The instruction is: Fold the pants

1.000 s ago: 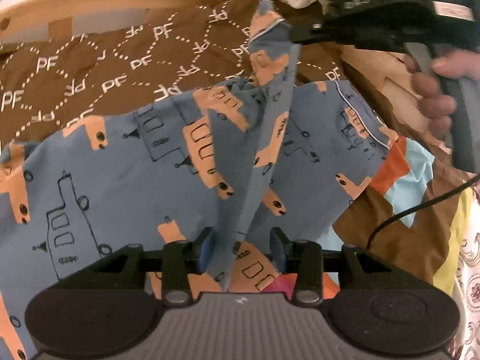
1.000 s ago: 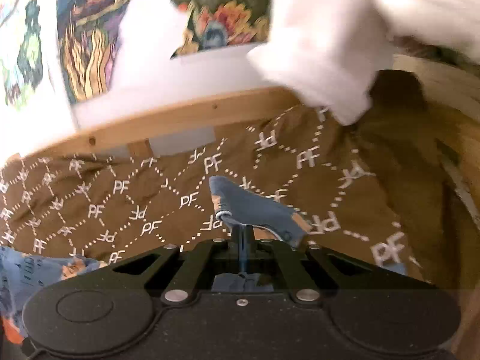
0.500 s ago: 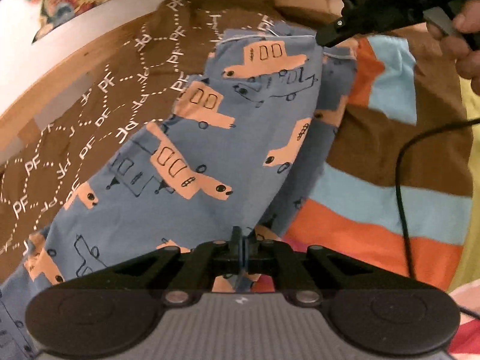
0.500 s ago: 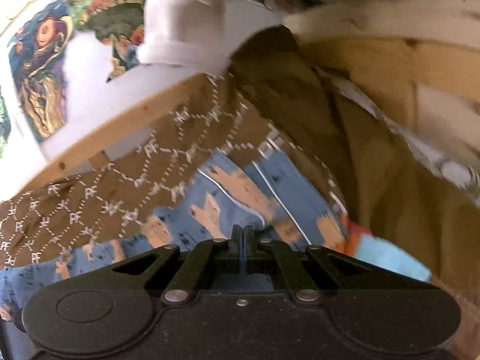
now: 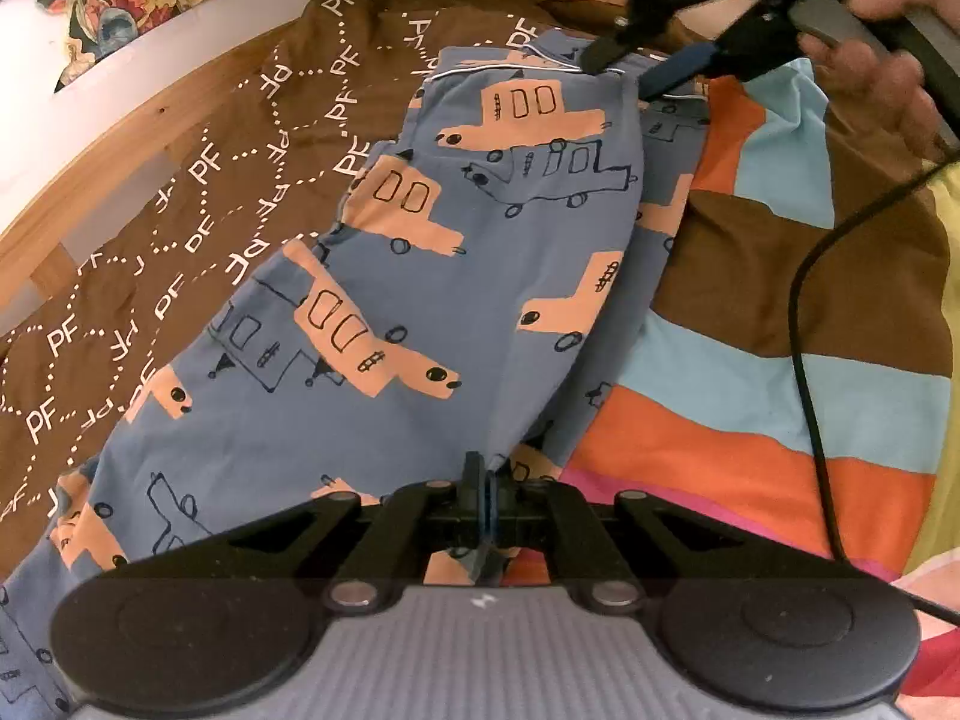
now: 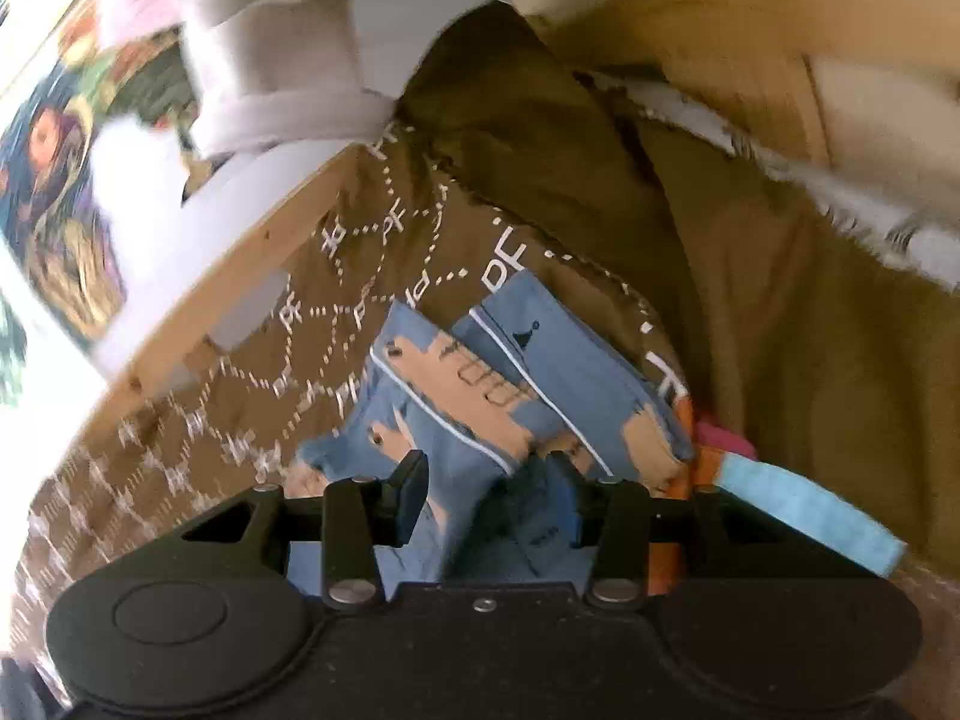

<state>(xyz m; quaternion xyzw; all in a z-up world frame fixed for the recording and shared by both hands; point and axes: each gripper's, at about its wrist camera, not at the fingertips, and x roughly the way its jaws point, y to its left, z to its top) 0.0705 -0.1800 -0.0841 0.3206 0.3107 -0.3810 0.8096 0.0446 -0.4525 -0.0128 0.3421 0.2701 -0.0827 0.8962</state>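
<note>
Pinching pants (image 5: 480, 276), left gripper (image 5: 480, 480); right gripper (image 6: 489, 480) agape.

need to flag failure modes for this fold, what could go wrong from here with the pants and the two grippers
1. The left gripper is shut on the pants while the right gripper is open at the waistband; a left pull could drag the stacked legs askew.
2. The legs already overlap unevenly, so the next fold may come out crooked.
3. The black cable on the striped blanket might snag.
</note>
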